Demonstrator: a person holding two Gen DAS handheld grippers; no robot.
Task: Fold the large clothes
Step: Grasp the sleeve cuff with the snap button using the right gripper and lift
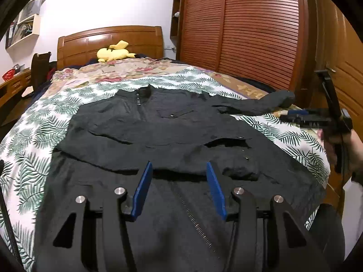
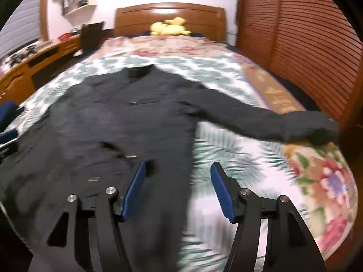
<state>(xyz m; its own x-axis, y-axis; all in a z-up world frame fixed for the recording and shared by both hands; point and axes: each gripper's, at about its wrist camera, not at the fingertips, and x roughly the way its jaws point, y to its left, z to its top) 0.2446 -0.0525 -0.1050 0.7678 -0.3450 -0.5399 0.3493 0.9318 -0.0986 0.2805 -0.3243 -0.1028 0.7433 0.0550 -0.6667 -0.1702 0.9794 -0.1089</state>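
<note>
A large black jacket point(image 1: 158, 131) lies spread front-up on the bed, collar toward the headboard. One sleeve looks folded across its chest. The other sleeve point(image 2: 283, 122) stretches out to the bed's right edge. My left gripper point(image 1: 178, 164) hovers open over the jacket's lower part, by the zipper point(image 1: 195, 222), with nothing between its blue pads. My right gripper point(image 2: 178, 165) is open above the jacket's point(image 2: 113, 117) right edge and the bare sheet; this view is blurred. It also shows in the left wrist view as the right gripper point(image 1: 299, 116), held by a hand point(image 1: 356, 149).
The bed carries a leaf-print sheet point(image 1: 34, 136) and a floral quilt point(image 1: 124, 70). A yellow plush toy point(image 1: 113, 53) lies by the wooden headboard point(image 1: 109, 40). A louvred wardrobe point(image 1: 249, 34) stands close on the right. A desk point(image 2: 34, 68) and a chair point(image 2: 90, 34) stand on the left.
</note>
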